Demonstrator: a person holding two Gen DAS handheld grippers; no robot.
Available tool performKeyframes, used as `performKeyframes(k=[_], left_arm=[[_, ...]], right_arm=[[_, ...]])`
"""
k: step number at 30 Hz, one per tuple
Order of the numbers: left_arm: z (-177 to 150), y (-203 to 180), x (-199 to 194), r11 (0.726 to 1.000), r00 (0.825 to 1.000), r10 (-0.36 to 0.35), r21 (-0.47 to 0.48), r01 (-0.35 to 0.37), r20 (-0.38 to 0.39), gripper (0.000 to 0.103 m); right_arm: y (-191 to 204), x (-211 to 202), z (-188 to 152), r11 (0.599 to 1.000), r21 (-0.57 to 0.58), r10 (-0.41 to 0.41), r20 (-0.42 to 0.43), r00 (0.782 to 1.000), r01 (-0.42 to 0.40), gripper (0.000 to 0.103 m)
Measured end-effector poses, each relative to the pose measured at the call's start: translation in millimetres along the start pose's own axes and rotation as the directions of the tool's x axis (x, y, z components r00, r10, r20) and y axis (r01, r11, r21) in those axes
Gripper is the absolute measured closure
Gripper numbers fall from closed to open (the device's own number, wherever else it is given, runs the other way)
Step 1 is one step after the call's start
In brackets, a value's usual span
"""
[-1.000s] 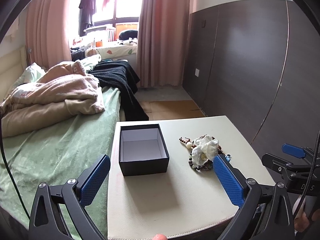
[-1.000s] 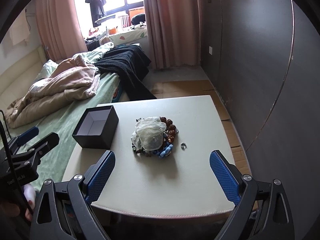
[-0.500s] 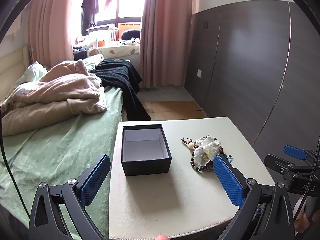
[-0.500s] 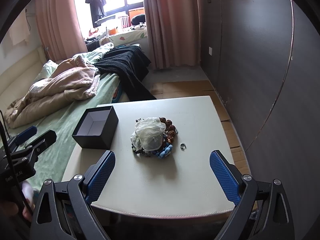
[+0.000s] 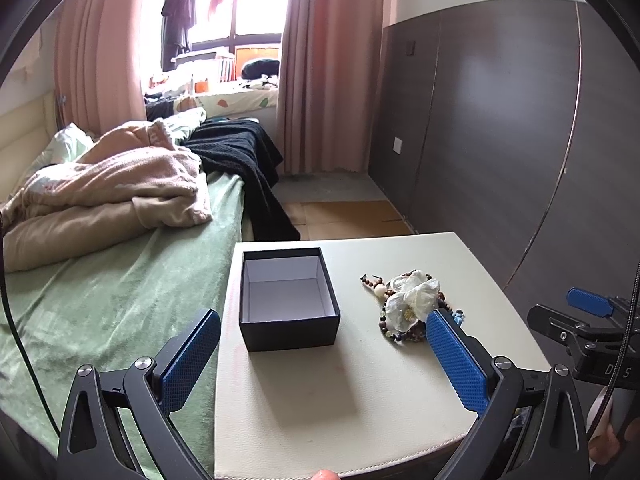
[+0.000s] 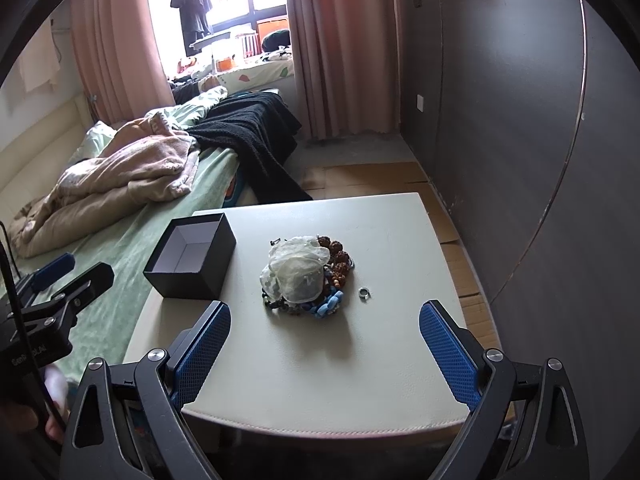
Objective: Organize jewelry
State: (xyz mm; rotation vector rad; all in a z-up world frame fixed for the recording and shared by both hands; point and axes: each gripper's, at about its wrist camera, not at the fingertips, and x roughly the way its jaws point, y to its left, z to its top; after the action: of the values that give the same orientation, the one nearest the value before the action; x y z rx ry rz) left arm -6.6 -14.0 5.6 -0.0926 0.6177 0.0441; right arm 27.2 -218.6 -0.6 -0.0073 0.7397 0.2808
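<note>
An open black box (image 5: pixel 289 300) with a white inside stands empty on the left part of a cream table (image 5: pixel 320 400); it also shows in the right wrist view (image 6: pixel 191 255). To its right lies a pile of bead bracelets (image 5: pixel 412 312) under a sheer white pouch (image 6: pixel 298 270). A small silver ring (image 6: pixel 364 293) lies just right of the pile. My left gripper (image 5: pixel 320 356) is open and empty, held near the table's front edge before the box. My right gripper (image 6: pixel 324 356) is open and empty, before the pile.
A bed with a green sheet (image 5: pixel 100 300), a beige blanket (image 5: pixel 112 188) and a black throw (image 5: pixel 240 156) borders the table's left side. Dark wardrobe panels (image 5: pixel 500 140) stand to the right. Cardboard covers the floor (image 6: pixel 372 178) behind the table.
The left wrist view has shifted slightly, so the box and pile sit a little further right and lower. The right gripper has barely moved. Both stay open.
</note>
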Motion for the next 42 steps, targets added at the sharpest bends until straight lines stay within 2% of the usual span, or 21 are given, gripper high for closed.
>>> performKeyframes(k=[9, 13, 16, 21, 23, 29, 34, 38, 41, 42], left_arm=[[4, 1, 18, 0.999, 1.000, 0.012, -0.044, -0.013, -0.028, 0.001], [5, -9, 30, 0.999, 0.999, -0.012, -0.035, 0.011, -0.046, 0.001], [5, -20, 38, 0.999, 0.998, -0.031, -0.019, 0.030, -0.051, 0.001], [4, -40, 55, 0.998, 0.996, -0.059, 0.032, 0.062, -0.069, 0.003], [3, -48, 66, 0.994, 0.991, -0.095, 0.042, 0.099, -0.094, 0.012], [3, -66, 91, 0.987, 0.982, -0.124, 0.082, 0.137, -0.146, 0.027], [2, -73, 107, 0.981, 0.972, -0.157, 0.090, 0.174, -0.173, 0.032], [1, -78, 121, 0.979, 0.966, -0.171, 0.081, 0.189, -0.193, 0.034], [2, -81, 134, 0.978, 0.962, -0.169, 0.084, 0.191, -0.213, 0.041], [1, -82, 139, 0.978, 0.960, -0.168, 0.086, 0.190, -0.223, 0.041]], right_arm=[[-11, 7, 5, 0.999, 0.032, 0.008, -0.010, 1.000, -0.008, 0.007], [-32, 14, 11, 0.995, 0.102, 0.022, -0.009, 1.000, -0.021, 0.007], [-49, 17, 14, 0.988, 0.156, -0.002, 0.004, 1.000, 0.002, 0.007], [-76, 28, 18, 0.967, 0.255, 0.021, 0.008, 1.000, -0.022, 0.007], [-82, 35, 19, 0.959, 0.282, 0.032, -0.004, 0.999, -0.029, 0.007], [-91, 55, 19, 0.929, 0.360, 0.097, -0.028, 0.995, -0.081, 0.007], [-92, 71, 18, 0.920, 0.381, 0.131, -0.067, 0.989, -0.096, 0.007], [-95, 89, 15, 0.895, 0.434, 0.173, -0.119, 0.978, -0.106, 0.008], [-98, 105, 12, 0.878, 0.467, 0.199, -0.162, 0.966, -0.103, 0.019], [-100, 111, 10, 0.870, 0.482, 0.212, -0.178, 0.961, -0.102, 0.026]])
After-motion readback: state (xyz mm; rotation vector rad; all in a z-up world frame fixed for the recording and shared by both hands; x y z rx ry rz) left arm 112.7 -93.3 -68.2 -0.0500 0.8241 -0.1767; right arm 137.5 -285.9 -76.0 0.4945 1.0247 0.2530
